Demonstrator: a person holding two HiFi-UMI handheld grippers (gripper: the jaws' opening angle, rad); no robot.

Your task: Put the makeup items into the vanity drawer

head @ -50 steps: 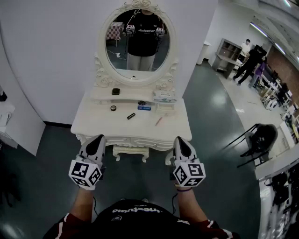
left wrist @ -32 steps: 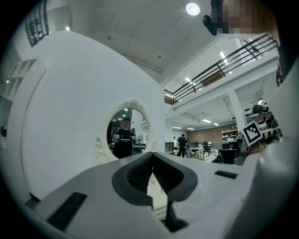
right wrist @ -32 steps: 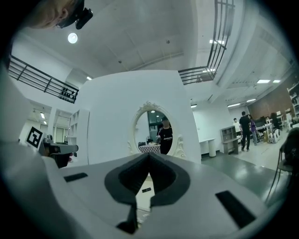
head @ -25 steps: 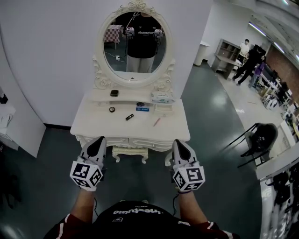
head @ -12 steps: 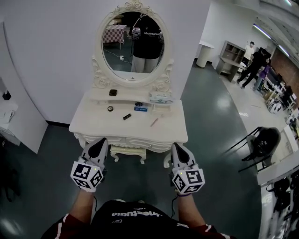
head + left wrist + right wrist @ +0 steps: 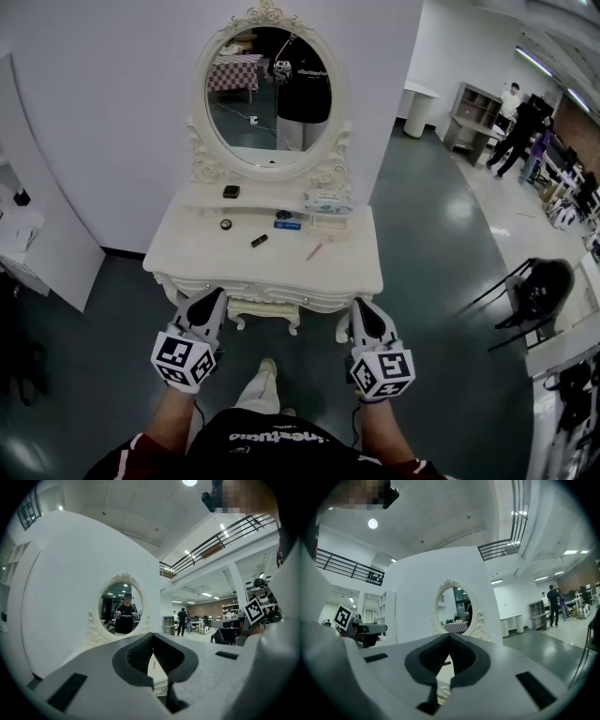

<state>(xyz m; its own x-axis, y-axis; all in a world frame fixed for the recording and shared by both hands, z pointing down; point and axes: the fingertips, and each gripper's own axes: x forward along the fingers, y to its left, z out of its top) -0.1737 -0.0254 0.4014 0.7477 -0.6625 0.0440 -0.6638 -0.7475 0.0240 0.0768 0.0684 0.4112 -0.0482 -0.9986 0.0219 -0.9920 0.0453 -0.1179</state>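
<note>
Nearest, the person's dark shirt [image 6: 267,441] is cut off by the bottom edge, and its white print runs upside down and cannot be read. One shoe [image 6: 267,369] shows on the grey floor.

The left gripper [image 6: 210,296] and the right gripper [image 6: 360,307] are held level just short of the vanity [image 6: 187,258]. In each gripper view the dark pads meet at the tips with nothing between them. Their cubes carry black-and-white square markers and no lettering.

The grippers cover parts of the carved front, where the drawer [image 6: 270,287] is hard to pick out; it looks shut. A stool [image 6: 262,307] sits half hidden beneath.

On the top, a black tube [image 6: 259,240] lies with its long axis slanting from near-left to far-right. A thin pink stick [image 6: 314,251] to its right slants the same way. Farther back sit a small round compact [image 6: 226,224] and a blue box [image 6: 289,225], its label too small to read.

The raised shelf holds a dark square case [image 6: 231,191] and a pale pack [image 6: 328,201] with illegible print. The oval mirror [image 6: 267,94] reflects the person, with the head cut off. At far right stand people [image 6: 525,127], too small to detail.
</note>
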